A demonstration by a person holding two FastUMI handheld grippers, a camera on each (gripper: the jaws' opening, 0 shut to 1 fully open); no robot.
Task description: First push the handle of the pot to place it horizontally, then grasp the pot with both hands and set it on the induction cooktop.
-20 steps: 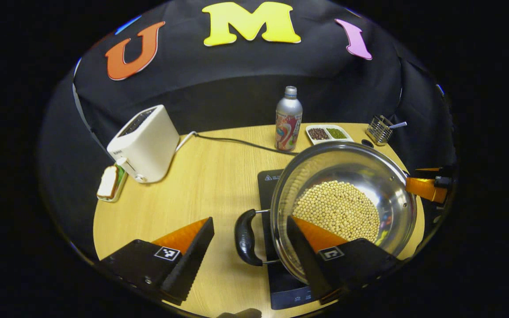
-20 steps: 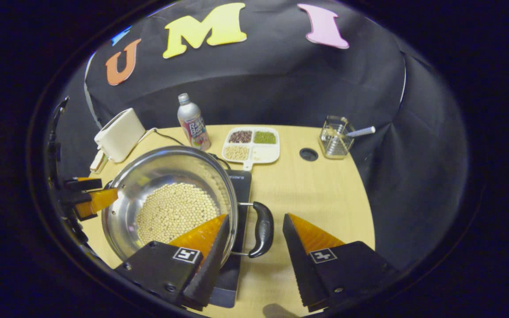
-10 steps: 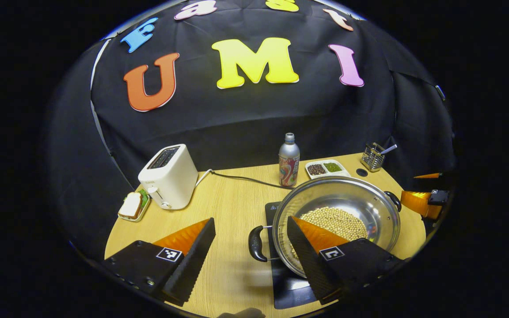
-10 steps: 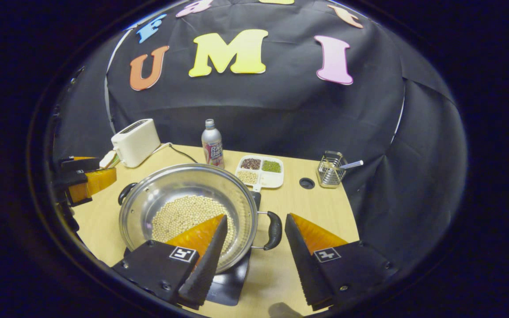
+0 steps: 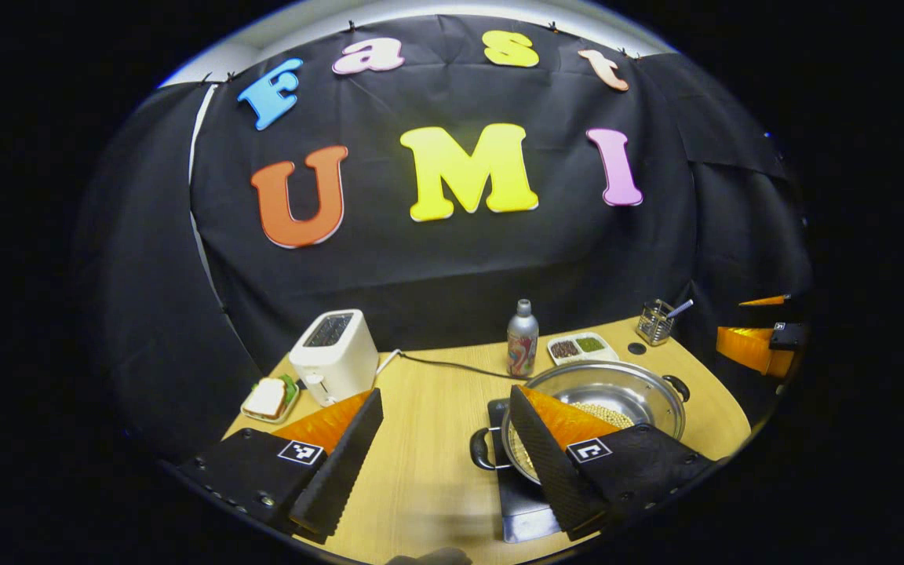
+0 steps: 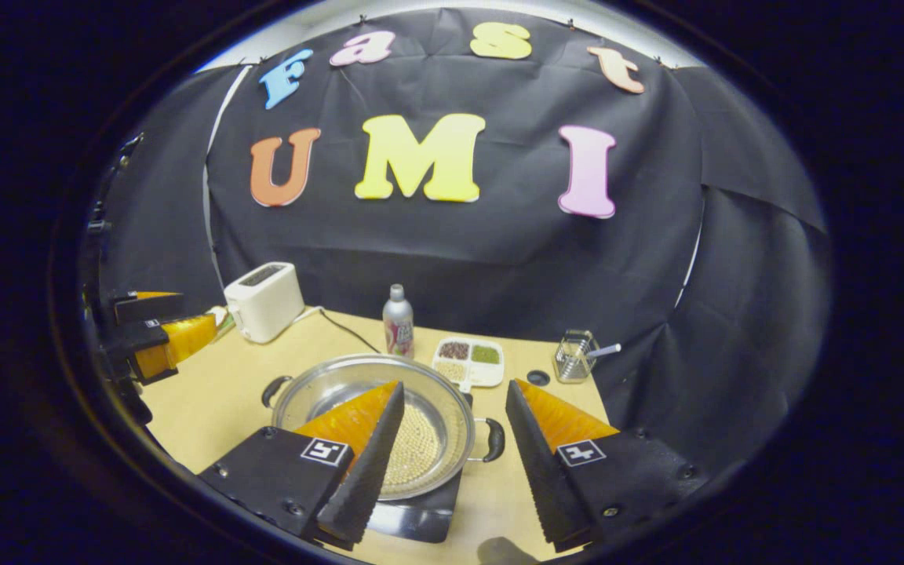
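A steel pot (image 5: 625,392) (image 6: 342,384) holding pale beans sits on the black induction cooktop (image 5: 526,514) (image 6: 413,518), its two black handles (image 5: 482,449) (image 6: 493,439) pointing left and right. My left gripper (image 5: 444,447) is open, raised above and back from the pot's left handle, with nothing between its fingers. My right gripper (image 6: 452,447) is open too, raised above and back from the right handle. The right gripper (image 5: 754,345) also appears far off at the edge of the left gripper view, and the left gripper (image 6: 158,341) at the edge of the right gripper view.
On the wooden table (image 5: 428,471) stand a white toaster (image 5: 334,355) with its cord, a plate with a sandwich (image 5: 267,399), a bottle (image 5: 522,339), a divided dish of beans (image 5: 581,347) and a wire utensil holder (image 5: 656,322). A round hole (image 6: 537,378) lies by the holder.
Both grippers, open throughout, have lifted up and drawn back from the pot's handles. The pot stays on the cooktop and now looks smaller and lower in both views.
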